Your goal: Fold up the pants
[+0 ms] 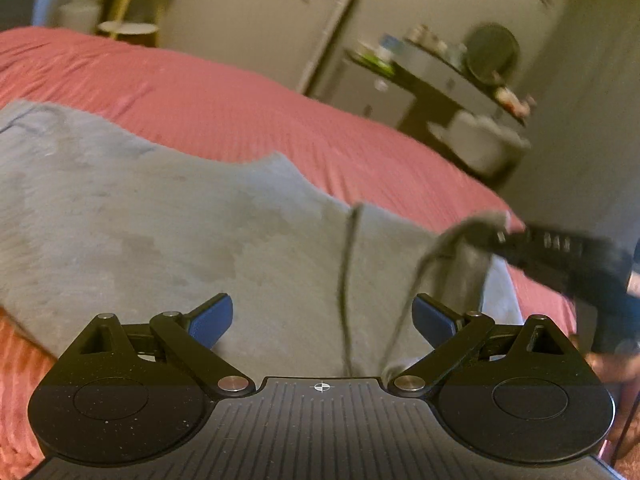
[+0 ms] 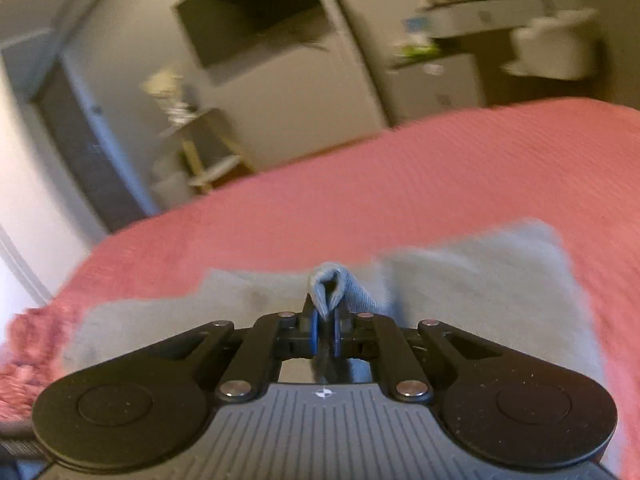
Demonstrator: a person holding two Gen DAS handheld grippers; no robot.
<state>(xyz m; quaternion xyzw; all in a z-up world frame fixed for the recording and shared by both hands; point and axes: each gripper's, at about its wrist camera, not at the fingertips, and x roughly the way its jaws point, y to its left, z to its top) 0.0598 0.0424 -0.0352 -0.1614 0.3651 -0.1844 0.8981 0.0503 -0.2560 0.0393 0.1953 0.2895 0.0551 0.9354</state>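
Observation:
Grey pants (image 1: 160,216) lie spread on a pink bedspread (image 1: 240,104). My left gripper (image 1: 323,316) is open and empty, just above the cloth, with its blue pads (image 1: 212,318) wide apart. A dark drawstring (image 1: 344,280) runs between them. My right gripper (image 2: 326,328) is shut on a pinched fold of the pants (image 2: 330,280) and holds it raised above the rest of the garment (image 2: 480,280). In the left wrist view the right gripper (image 1: 500,236) shows at the right, holding the lifted edge.
The pink bedspread (image 2: 400,184) covers the bed around the pants. Beyond the bed stand a small wooden side table (image 2: 204,152), a dark shelf with clutter (image 1: 460,76), a white basket (image 1: 476,140) and a wall-mounted dark screen (image 2: 256,16).

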